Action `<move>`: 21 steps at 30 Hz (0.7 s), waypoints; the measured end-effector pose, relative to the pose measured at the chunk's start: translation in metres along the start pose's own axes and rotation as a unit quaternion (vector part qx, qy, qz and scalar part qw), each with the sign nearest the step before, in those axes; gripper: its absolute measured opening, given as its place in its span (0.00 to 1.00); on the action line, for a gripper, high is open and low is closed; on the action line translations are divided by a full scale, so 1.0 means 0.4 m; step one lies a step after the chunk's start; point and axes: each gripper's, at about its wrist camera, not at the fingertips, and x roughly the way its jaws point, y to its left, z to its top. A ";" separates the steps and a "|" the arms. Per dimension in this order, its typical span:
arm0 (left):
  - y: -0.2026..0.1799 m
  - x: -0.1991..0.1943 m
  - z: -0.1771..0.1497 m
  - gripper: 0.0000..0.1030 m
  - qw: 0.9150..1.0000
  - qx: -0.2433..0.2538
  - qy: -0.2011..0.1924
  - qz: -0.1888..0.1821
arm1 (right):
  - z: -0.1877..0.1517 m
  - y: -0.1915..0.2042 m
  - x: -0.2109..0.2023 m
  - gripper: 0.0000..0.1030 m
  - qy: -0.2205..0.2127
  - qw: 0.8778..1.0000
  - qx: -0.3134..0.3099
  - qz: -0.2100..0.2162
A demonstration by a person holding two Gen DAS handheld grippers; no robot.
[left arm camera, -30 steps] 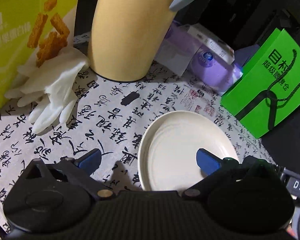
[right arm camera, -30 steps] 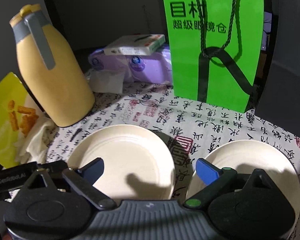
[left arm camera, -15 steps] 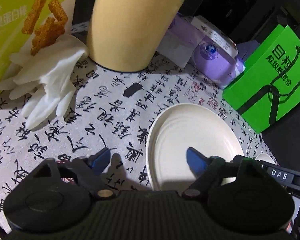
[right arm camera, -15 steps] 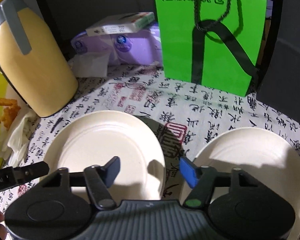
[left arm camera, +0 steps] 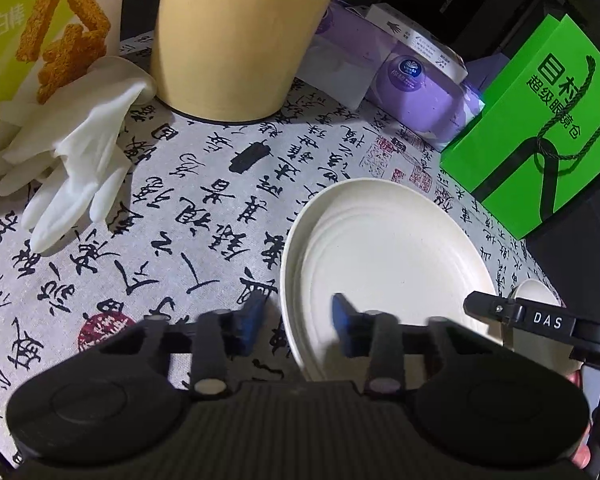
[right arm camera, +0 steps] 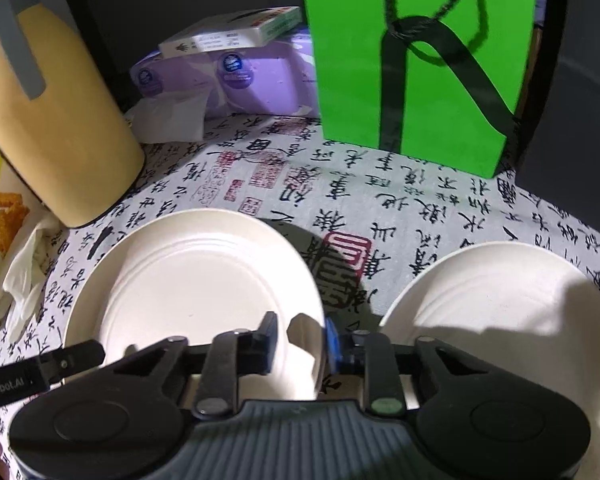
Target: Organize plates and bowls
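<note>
A cream plate (left arm camera: 388, 256) lies on the calligraphy tablecloth (left arm camera: 180, 208). My left gripper (left arm camera: 297, 318) straddles its left rim, one blue pad outside on the cloth and one over the plate's inside. Its jaws are closing, and a gap still shows on both sides of the rim. In the right wrist view the same plate (right arm camera: 196, 280) has its right rim between the jaws of my right gripper (right arm camera: 300, 336). These are closing too: the blue pad sits against the rim's outside, the dark pad stands off over the inside. A second cream dish (right arm camera: 500, 300) lies to the right.
A tall yellow jug (left arm camera: 236, 40) stands behind the plate, with a white glove (left arm camera: 80, 160) and a yellow-green snack box (left arm camera: 28, 32) to its left. A purple tissue pack (left arm camera: 412, 80) and a green paper bag (left arm camera: 548, 128) line the back right. The table edge runs past the bag.
Both grippers' jaws have narrowed from wide open to close around opposite rims of the plate. The right gripper has sunk toward the plate.
</note>
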 end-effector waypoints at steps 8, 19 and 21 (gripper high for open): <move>0.007 0.006 0.000 0.10 1.000 -0.006 -0.003 0.007 | -0.005 -0.010 0.004 0.10 -0.003 1.000 0.011 -0.006; 0.005 0.000 -0.001 0.11 1.000 -0.002 -0.008 0.018 | -0.004 0.000 -0.016 0.07 -0.024 1.000 -0.002 0.001; 0.004 -0.001 -0.001 0.11 1.000 -0.001 -0.010 0.021 | -0.003 -0.002 -0.021 0.06 -0.029 1.000 -0.001 0.004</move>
